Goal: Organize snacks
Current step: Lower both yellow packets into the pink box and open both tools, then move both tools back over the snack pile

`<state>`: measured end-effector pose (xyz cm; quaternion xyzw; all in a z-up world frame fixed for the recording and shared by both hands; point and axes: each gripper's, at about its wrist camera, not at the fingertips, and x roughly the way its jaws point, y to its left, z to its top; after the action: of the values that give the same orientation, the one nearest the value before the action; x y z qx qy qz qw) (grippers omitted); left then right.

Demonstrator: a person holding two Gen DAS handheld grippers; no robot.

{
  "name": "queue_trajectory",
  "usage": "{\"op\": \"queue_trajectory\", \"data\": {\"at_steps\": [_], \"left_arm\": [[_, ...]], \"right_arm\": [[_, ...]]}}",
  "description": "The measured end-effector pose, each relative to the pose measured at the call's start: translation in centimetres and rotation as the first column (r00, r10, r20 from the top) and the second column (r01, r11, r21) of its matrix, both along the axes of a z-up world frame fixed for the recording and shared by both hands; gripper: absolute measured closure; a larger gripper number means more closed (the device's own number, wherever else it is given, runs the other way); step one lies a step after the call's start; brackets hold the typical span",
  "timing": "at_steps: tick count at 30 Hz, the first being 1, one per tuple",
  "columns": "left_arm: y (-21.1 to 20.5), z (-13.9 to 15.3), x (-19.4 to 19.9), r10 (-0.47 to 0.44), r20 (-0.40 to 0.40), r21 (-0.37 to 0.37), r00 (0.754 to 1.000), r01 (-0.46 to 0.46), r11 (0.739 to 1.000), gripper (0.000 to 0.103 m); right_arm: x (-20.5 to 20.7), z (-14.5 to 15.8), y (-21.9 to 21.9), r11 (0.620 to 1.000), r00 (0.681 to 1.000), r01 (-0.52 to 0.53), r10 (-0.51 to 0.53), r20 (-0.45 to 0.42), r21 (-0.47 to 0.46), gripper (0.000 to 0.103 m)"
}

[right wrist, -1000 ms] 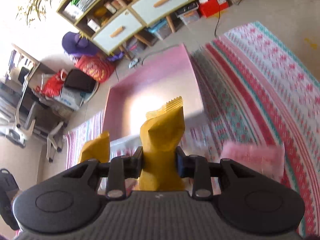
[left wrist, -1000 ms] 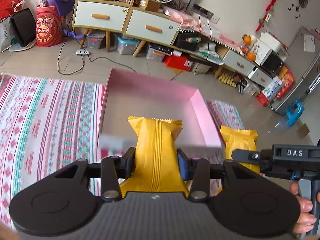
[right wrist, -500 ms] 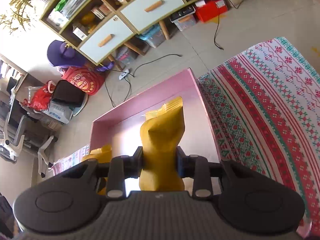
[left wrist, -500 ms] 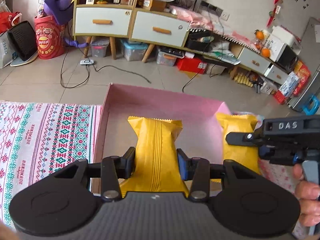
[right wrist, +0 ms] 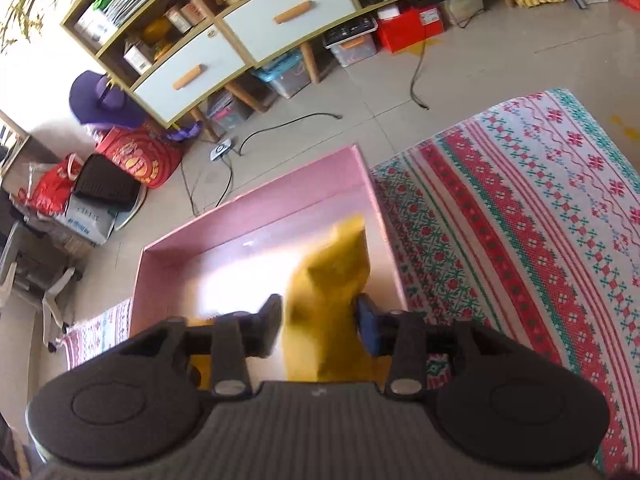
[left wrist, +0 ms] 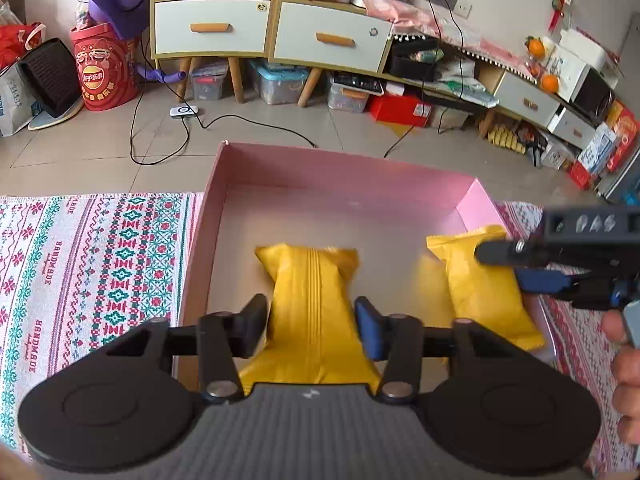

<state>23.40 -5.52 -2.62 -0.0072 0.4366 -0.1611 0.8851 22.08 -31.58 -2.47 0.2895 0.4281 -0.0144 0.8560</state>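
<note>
The left tongs [left wrist: 310, 322] are opening, their jaws now standing just clear of the sides of a yellow snack packet [left wrist: 312, 304] that lies between them, so nothing is gripped any more; the packet sits inside the pink box [left wrist: 400, 178], toward its near left part. The right tongs [right wrist: 318, 326] are opening too, with a second yellow packet [right wrist: 334, 280] between the jaws. It is blurred and leaning toward the right wall of the box, and there is a plain gap at the left jaw, so I read it as let go and tipping down. The step in hand looks like the release: both packets being dropped into the box at once. The next move, as I judge it, calls for drawing both tongs back and up without catching the packets' crimped ends, then going for whatever snacks remain on the patterned cloth [left wrist: 100, 264]. The left view shows the two packets side by side in the box, the other tongs [left wrist: 532, 272] over the right-hand one, and a hand [left wrist: 626, 380] at the right edge. The right view shows instead the stretch of cloth [right wrist: 520, 220] to the right of the box, and only a scrap of the left packet, low and half hidden behind the tongs.
</note>
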Motion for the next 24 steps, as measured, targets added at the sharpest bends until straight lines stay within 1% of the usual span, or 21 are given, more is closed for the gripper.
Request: {"op": "queue_trajectory", "data": {"at_steps": [1,2,3,6,7,8,10,13,17,20,24], "left_arm": [[-0.1,0.1,0.0,0.002,0.001,0.006,1.000,-0.002,1.000,0.027],[-0.1,0.3,-0.1,0.002,0.004,0.009,1.000,-0.002,1.000,0.021],[-0.1,0.4,-0.3,0.001,0.009,0.008,1.000,-0.001,1.000,0.014],[0.1,0.8,-0.6,-0.003,0.003,-0.003,1.000,0.003,1.000,0.006],[0.1,1.0,-0.7,-0.003,-0.005,-0.007,1.000,0.003,1.000,0.004],[0.2,1.1,-1.0,-0.005,-0.007,-0.011,1.000,0.005,1.000,0.003],[0.3,1.4,-1.5,-0.010,-0.002,-0.015,1.000,0.010,1.000,0.000],[0.7,1.9,-2.4,-0.006,-0.005,-0.022,1.000,0.006,1.000,0.000],[1.4,2.3,-3.8,0.000,-0.024,-0.039,1.000,-0.001,0.999,0.000],[2.0,2.6,-5.1,0.010,-0.006,-0.029,1.000,-0.010,1.000,0.000],[2.8,2.8,-6.8,-0.001,0.002,0.002,1.000,0.001,1.000,0.000]], "right_arm": [[-0.3,0.2,-0.3,1.000,1.000,0.007,-0.007,0.009,0.012,0.044],[-0.5,0.5,-0.5,1.000,1.000,0.015,-0.016,0.016,0.022,0.039],[-0.6,0.7,-0.7,0.999,1.000,0.021,-0.021,0.021,0.031,0.037],[-1.1,1.4,-1.2,0.998,0.999,0.028,-0.030,0.030,0.050,0.029],[-1.4,1.7,-1.3,0.998,0.999,0.032,-0.034,0.034,0.050,0.023],[-1.7,2.0,-1.4,0.998,0.999,0.037,-0.039,0.038,0.049,0.017],[-2.2,2.5,-1.6,0.998,0.998,0.037,-0.039,0.048,0.050,0.011],[-3.1,3.1,-1.5,0.999,0.998,0.022,-0.023,0.052,0.033,0.008],[-4.8,3.8,-0.9,1.000,0.998,-0.009,0.011,0.063,-0.030,0.003],[-6.3,4.0,-0.7,0.998,0.997,-0.027,0.030,0.067,-0.051,0.002],[-8.7,3.9,-0.5,0.996,0.996,-0.045,0.050,0.069,-0.072,0.001]]}}
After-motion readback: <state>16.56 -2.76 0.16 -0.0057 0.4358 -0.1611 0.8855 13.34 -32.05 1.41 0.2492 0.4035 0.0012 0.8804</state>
